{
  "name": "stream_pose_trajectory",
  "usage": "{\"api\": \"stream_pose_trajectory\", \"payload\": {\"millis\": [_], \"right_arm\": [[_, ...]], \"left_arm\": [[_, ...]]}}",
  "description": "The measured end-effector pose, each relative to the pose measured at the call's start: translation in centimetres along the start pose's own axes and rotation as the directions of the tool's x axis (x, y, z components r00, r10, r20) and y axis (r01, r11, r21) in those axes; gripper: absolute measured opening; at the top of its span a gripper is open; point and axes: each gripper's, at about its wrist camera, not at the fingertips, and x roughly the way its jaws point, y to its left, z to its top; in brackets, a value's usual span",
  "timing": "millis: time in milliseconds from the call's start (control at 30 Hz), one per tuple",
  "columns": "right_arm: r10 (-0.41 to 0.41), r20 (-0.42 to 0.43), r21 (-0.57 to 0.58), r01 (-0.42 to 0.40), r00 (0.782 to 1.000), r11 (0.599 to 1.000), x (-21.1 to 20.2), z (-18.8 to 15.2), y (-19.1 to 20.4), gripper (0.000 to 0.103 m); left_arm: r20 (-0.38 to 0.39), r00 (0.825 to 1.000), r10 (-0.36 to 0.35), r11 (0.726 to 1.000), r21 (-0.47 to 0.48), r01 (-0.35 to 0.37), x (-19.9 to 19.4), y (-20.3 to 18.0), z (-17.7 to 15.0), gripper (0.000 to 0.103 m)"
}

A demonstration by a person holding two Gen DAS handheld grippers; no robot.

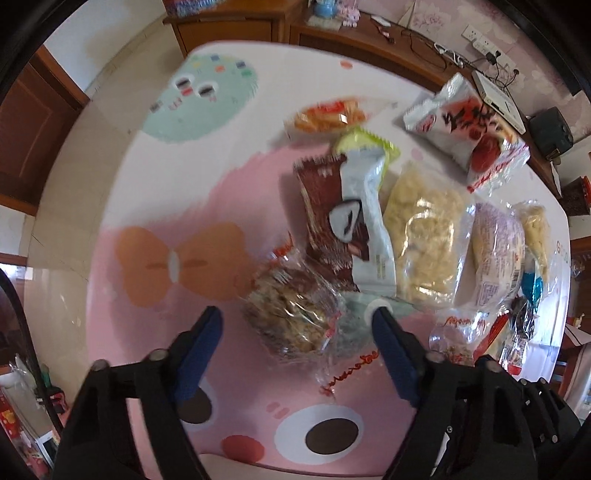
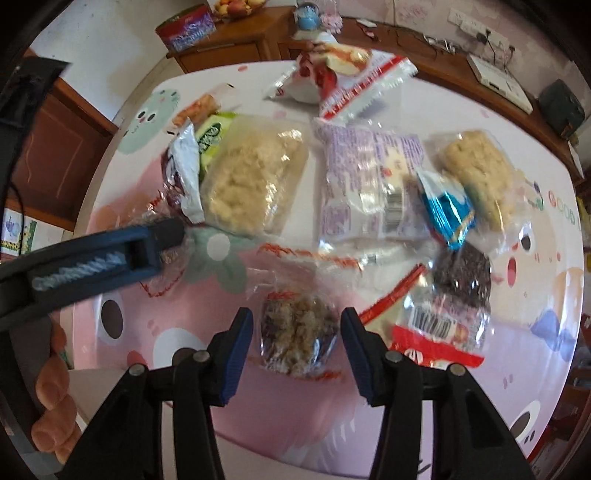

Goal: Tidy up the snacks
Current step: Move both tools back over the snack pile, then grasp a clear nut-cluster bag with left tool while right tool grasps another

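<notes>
Several wrapped snacks lie on a table with a pink cartoon cover [image 1: 155,206]. My left gripper [image 1: 297,328] points down, open. A clear-wrapped brown nut cluster [image 1: 288,317] sits between its blue fingers [image 1: 208,332], and the pads stand off it. My right gripper [image 2: 297,332] is also open, straddling a second brown nut cluster [image 2: 297,332] with narrow gaps on both sides. One left-gripper finger [image 2: 147,247] shows in the right wrist view over crinkled clear wrapper. Beyond lie a pale rice-crisp pack [image 1: 424,236] [image 2: 251,177], a brown chocolate pack [image 1: 321,206] and a white-and-red bag [image 1: 469,125] [image 2: 347,74].
A purple-and-white pack [image 2: 369,181], a blue foil piece [image 2: 447,210], a dark seed cake [image 2: 461,273] and a red-labelled pack [image 2: 436,332] crowd the right side. A person's hand [image 2: 48,387] is at lower left. A wooden cabinet [image 1: 236,26] with cables and a white box [image 1: 498,96] stands behind.
</notes>
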Motion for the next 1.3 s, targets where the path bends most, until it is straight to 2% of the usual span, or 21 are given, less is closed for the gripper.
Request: {"api": "stream_pose_trajectory", "payload": {"millis": [133, 200, 300, 367, 433, 467, 533, 600, 633, 667, 800, 900, 933, 967, 1033, 1067, 1133, 1300], "right_arm": [[-0.019, -0.011, -0.026, 0.018, 1.0, 1.0, -0.1, 0.0, 0.3, 0.05], [-0.034, -0.015, -0.039, 0.033, 0.999, 0.999, 0.2, 0.3, 0.8, 0.05], [-0.046, -0.023, -0.051, 0.045, 0.999, 0.998, 0.6, 0.6, 1.4, 0.051], [-0.07, -0.021, -0.067, 0.069, 0.997, 0.995, 0.7, 0.7, 1.9, 0.052], [-0.092, -0.012, -0.088, 0.091, 0.996, 0.992, 0.7, 0.6, 2.2, 0.05], [-0.103, -0.001, -0.096, 0.102, 0.995, 0.99, 0.6, 0.4, 2.4, 0.043], [-0.091, 0.01, -0.101, 0.092, 0.996, 0.991, 0.3, 0.2, 2.5, 0.038], [-0.052, 0.037, -0.089, 0.055, 0.998, 0.995, -0.8, -0.1, 2.2, 0.017], [-0.035, 0.029, -0.078, 0.037, 0.999, 0.996, -1.1, -0.1, 2.0, 0.001], [-0.02, 0.022, -0.065, 0.022, 1.0, 0.998, -1.3, -0.3, 1.7, 0.0], [-0.074, 0.017, -0.082, 0.075, 0.997, 0.994, -1.3, -1.1, 1.3, 0.0], [-0.04, 0.013, -0.072, 0.041, 0.999, 0.997, -1.3, -1.3, 1.2, 0.003], [-0.027, 0.013, -0.066, 0.027, 1.0, 0.997, -1.4, -1.3, 1.3, 0.011], [-0.021, 0.014, -0.064, 0.022, 1.0, 0.998, -1.4, -1.5, 1.2, 0.024], [-0.029, 0.028, -0.085, 0.031, 0.999, 0.996, -1.5, -1.5, 1.5, 0.041], [-0.035, 0.032, -0.094, 0.038, 0.999, 0.995, -1.4, -1.4, 1.6, 0.044], [-0.028, 0.016, -0.108, 0.029, 0.999, 0.994, -1.2, -1.6, 1.7, 0.045], [0.044, -0.039, -0.151, -0.05, 0.998, 0.987, -0.6, -2.0, 2.0, 0.05]], "left_arm": [[-0.016, 1.0, -0.008, 1.0, -0.019, 0.008, 0.9, 0.1, -0.2, 0.064], [-0.015, 1.0, -0.019, 1.0, -0.024, 0.019, 0.9, 0.2, -0.1, 0.062], [-0.013, 1.0, 0.002, 1.0, -0.026, -0.002, 0.9, 0.2, 0.0, 0.06], [-0.004, 1.0, 0.018, 0.999, -0.028, -0.018, 0.5, 0.0, -0.1, 0.049], [0.001, 1.0, -0.001, 1.0, -0.029, 0.001, 0.4, 0.2, -0.2, 0.049], [0.007, 1.0, -0.004, 1.0, -0.031, 0.004, 0.3, 0.5, -0.3, 0.048], [0.033, 0.999, 0.001, 1.0, -0.03, 0.0, 0.0, 1.0, -0.6, 0.048], [0.062, 0.998, 0.006, 1.0, -0.026, -0.004, -0.6, 1.1, -1.1, 0.048], [0.076, 0.997, 0.0, 1.0, -0.025, 0.002, -0.9, 1.0, -1.3, 0.048], [0.091, 0.996, -0.007, 1.0, -0.025, 0.01, -1.6, 1.1, -1.5, 0.048], [0.121, 0.992, -0.026, 0.999, -0.017, 0.028, -3.4, 0.9, -2.3, 0.048], [0.134, 0.99, -0.047, 0.999, -0.007, 0.049, -5.0, 0.7, -2.9, 0.048], [0.135, 0.989, -0.056, 0.998, -0.003, 0.057, -5.4, 0.7, -3.0, 0.048], [0.135, 0.989, -0.062, 0.998, -0.001, 0.063, -5.7, 0.7, -3.1, 0.048], [0.132, 0.988, -0.078, 0.997, 0.005, 0.078, -6.4, 0.8, -3.5, 0.048], [0.132, 0.988, -0.086, 0.996, 0.008, 0.086, -6.3, 1.1, -3.5, 0.048], [0.129, 0.987, -0.098, 0.995, 0.01, 0.098, -6.8, 1.4, -4.0, 0.048], [0.115, 0.986, -0.117, 0.993, 0.009, 0.117, -6.4, 1.8, -4.2, 0.048]]}}
